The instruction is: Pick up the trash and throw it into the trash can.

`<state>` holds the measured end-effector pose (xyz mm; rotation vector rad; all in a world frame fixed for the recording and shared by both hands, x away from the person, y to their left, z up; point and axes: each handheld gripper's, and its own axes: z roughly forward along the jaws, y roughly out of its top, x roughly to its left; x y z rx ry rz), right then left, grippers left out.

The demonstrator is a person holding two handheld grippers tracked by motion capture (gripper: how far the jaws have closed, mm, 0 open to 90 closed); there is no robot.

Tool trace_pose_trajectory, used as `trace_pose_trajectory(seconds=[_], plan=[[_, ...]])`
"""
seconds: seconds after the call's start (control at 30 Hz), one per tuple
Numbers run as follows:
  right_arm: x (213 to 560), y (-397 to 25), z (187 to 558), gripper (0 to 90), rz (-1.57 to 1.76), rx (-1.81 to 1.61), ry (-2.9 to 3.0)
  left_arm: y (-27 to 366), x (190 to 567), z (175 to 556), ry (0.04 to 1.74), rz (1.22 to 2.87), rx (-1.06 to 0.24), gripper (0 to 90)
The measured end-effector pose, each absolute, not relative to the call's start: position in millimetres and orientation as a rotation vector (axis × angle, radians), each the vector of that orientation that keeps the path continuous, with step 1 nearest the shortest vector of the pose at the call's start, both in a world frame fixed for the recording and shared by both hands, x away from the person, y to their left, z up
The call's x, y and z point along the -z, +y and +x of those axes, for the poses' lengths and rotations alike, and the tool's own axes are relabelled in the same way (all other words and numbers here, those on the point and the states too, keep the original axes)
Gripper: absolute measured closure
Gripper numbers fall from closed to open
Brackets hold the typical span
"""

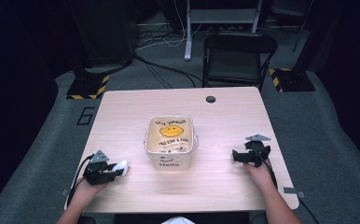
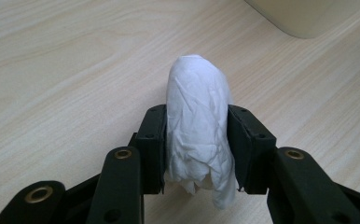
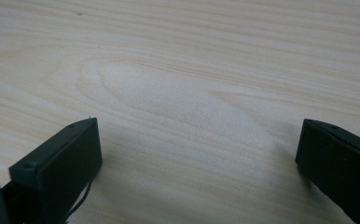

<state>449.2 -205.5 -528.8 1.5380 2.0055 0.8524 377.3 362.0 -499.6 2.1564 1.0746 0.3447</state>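
Note:
A crumpled white paper wad (image 2: 197,126) sits squeezed between the two black jaws of my left gripper (image 2: 196,140), just above the pale wood table. From the high view the left gripper (image 1: 115,170) is near the table's front left with the white wad (image 1: 121,165) at its tip. A cream bin (image 1: 170,140) with a yellow smiley print and the word Hello stands in the table's middle, to the right of the wad. My right gripper (image 1: 235,155) rests at the front right, open, its jaws (image 3: 197,154) spread wide over bare wood.
The wood table (image 1: 122,112) has a small dark grommet (image 1: 210,99) near its far edge. A black folding chair (image 1: 236,58) stands beyond the table. Cables trail from both grippers over the front edge. A corner of the bin (image 2: 308,16) lies ahead of the left gripper.

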Motion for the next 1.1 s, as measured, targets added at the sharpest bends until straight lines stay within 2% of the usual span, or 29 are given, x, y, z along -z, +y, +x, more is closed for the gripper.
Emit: trace_pose_trajectory(seconds=[0.47, 1.1], plan=[[528.9, -205.0, 449.1, 0.0, 1.544, -0.857, 2.0, 360.9, 483.5, 383.5, 1.102, 2.132, -0.368, 60.1], [528.7, -205.0, 448.8, 0.0, 1.545, -0.852, 2.004, 351.7, 431.8, 400.7, 1.08, 2.073, -0.412, 60.3]])
